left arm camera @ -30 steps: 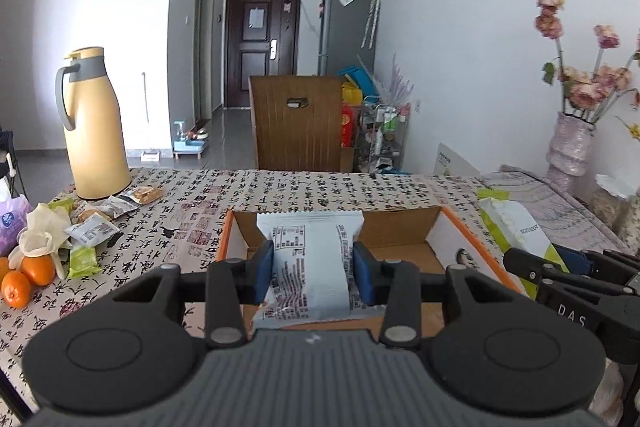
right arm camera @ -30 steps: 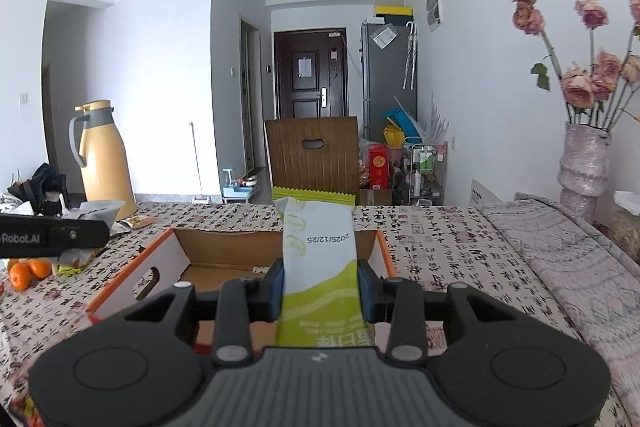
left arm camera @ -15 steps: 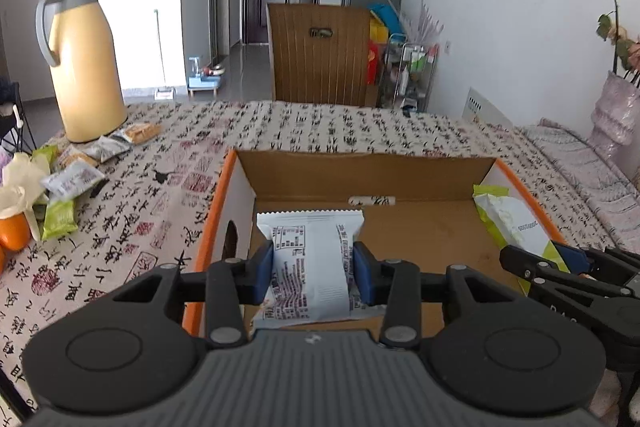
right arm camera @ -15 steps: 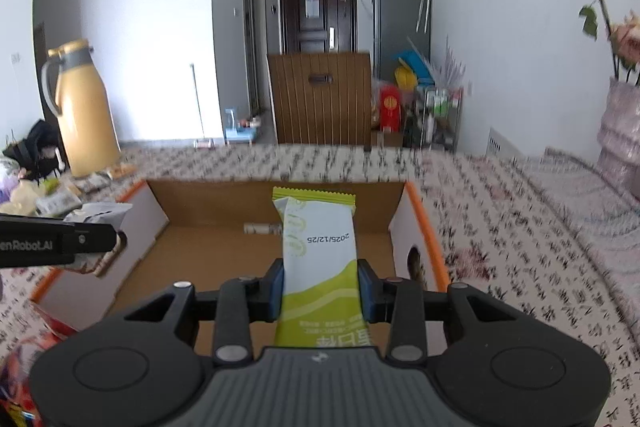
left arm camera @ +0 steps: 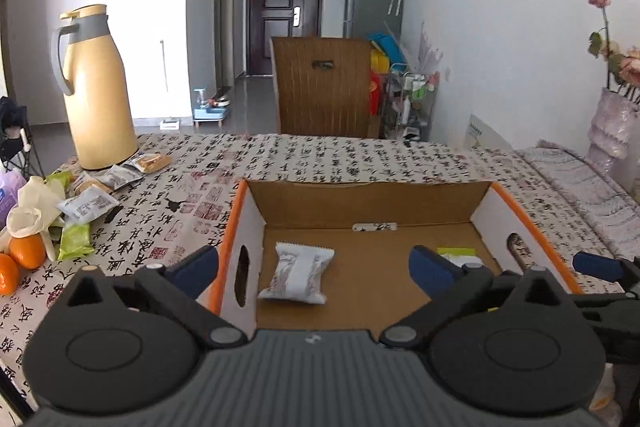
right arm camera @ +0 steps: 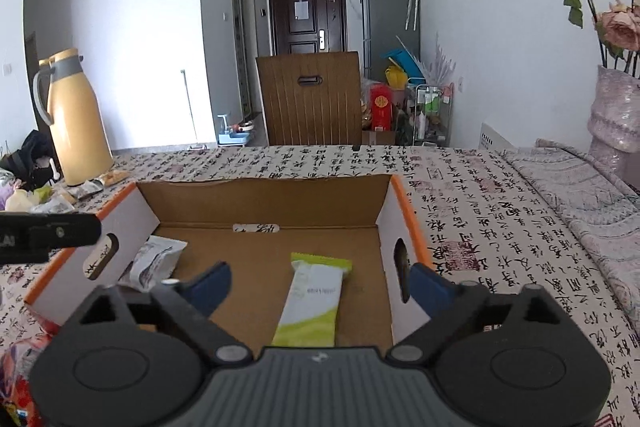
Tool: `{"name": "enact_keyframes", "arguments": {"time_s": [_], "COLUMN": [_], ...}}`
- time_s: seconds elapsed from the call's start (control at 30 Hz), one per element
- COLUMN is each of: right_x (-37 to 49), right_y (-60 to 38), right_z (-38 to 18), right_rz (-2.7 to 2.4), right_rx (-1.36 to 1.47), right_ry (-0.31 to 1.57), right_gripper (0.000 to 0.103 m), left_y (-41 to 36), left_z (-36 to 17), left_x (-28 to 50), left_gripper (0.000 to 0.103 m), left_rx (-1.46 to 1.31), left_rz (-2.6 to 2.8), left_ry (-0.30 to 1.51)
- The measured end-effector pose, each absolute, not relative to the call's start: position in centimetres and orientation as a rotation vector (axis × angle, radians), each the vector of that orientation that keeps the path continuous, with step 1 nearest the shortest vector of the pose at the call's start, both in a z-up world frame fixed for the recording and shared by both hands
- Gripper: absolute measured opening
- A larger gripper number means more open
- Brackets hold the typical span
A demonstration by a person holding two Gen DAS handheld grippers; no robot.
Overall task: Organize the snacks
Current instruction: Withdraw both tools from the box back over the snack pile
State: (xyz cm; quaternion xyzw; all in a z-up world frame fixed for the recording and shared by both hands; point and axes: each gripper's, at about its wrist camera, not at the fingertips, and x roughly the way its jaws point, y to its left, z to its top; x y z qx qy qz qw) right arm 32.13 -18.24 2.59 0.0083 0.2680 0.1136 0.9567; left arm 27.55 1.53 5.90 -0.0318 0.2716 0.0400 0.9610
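An open cardboard box (left arm camera: 376, 199) (right arm camera: 264, 203) with orange edges sits on the patterned tablecloth. A white snack packet (left arm camera: 298, 273) (right arm camera: 154, 261) lies on the box floor at its left side. A green and white snack bar (right arm camera: 314, 301) (left arm camera: 456, 254) lies on the floor at its right side. My left gripper (left arm camera: 314, 267) hangs over the box's near edge, its jaws opening wide, with the white packet lying loose below them. My right gripper (right arm camera: 320, 283) hovers over the near right part, jaws opening wide, and the green bar rests untouched between them.
A yellow thermos jug (left arm camera: 96, 87) stands at the table's far left. Near it lie several loose snack packets (left arm camera: 86, 203) and oranges (left arm camera: 26, 251). A vase with dried flowers (right arm camera: 612, 119) stands at the far right. A wooden chair back (left arm camera: 322, 87) rises behind the table.
Both grippers went from shut on their snacks to wide open. The white packet and the green bar dropped onto the box floor. Both hands moved forward and down over the box.
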Motion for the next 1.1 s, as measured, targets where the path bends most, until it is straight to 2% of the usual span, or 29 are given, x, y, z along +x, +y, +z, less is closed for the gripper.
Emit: {"name": "enact_keyframes", "arguments": {"time_s": [0.6, 1.1], "right_x": [25.6, 17.8], "right_y": [-18.7, -19.9], "right_z": [4.5, 3.9], "right_rz": [0.245, 0.243], "right_rx": [0.023, 0.039], "right_ry": [0.488, 0.474], "right_gripper": [0.103, 0.103], "left_y": [1.9, 2.3], "left_z": [7.1, 6.0], "left_x": [21.9, 14.7], "left_gripper": [0.103, 0.103], "left_rx": [-0.085, -0.105], "left_rz": [0.072, 0.046], "left_ry": [0.508, 0.475]}}
